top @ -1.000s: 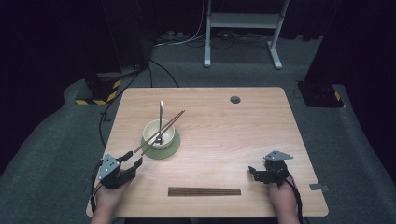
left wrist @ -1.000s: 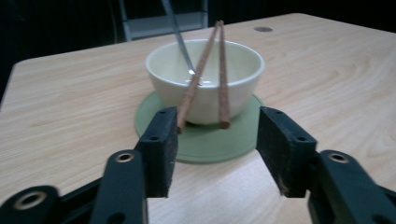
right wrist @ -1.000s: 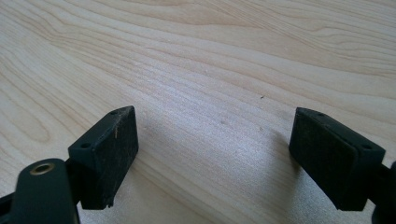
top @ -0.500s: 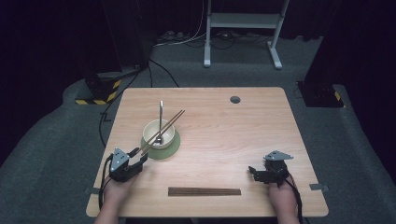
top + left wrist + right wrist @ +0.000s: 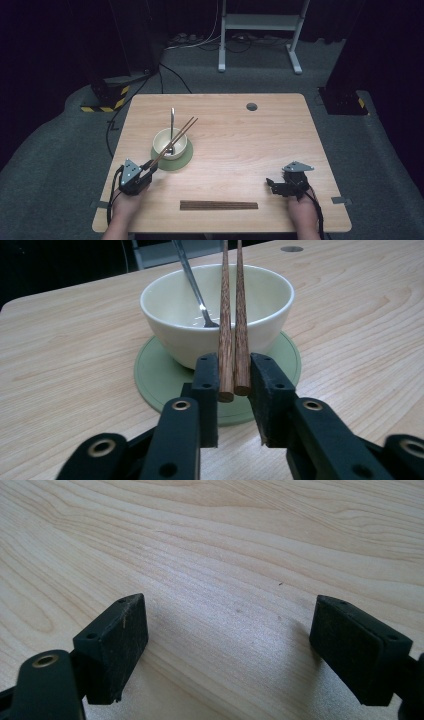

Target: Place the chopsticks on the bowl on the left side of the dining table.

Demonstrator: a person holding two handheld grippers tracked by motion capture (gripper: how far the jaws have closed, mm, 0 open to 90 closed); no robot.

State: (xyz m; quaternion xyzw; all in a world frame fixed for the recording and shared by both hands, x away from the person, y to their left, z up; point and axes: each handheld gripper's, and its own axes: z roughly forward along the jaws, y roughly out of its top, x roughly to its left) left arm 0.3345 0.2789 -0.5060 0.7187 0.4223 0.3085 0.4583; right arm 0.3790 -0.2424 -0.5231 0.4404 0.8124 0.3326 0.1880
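Note:
A cream bowl (image 5: pixel 163 145) (image 5: pixel 167 330) stands on a round green coaster (image 5: pixel 174 163) (image 5: pixel 155 382) left of the table's middle. A metal spoon (image 5: pixel 172 119) (image 5: pixel 189 275) leans in it. A pair of brown chopsticks (image 5: pixel 176 140) (image 5: pixel 233 315) lies slanted across the bowl's rim. My left gripper (image 5: pixel 151 166) (image 5: pixel 234 377) has just been closing, and its pads now press on the chopsticks' near ends. My right gripper (image 5: pixel 273 185) (image 5: pixel 230 630) rests open on the wood at the front right, with nothing between its pads.
A second pair of dark chopsticks (image 5: pixel 218 205) lies flat near the front edge of the wooden table (image 5: pixel 250 145). A round hole (image 5: pixel 251 106) sits at the table's back right. A white stand and cables are on the floor behind.
My left gripper has shifted a little right towards the bowl and closed its jaws on the chopsticks' near ends. The right gripper has stayed still.

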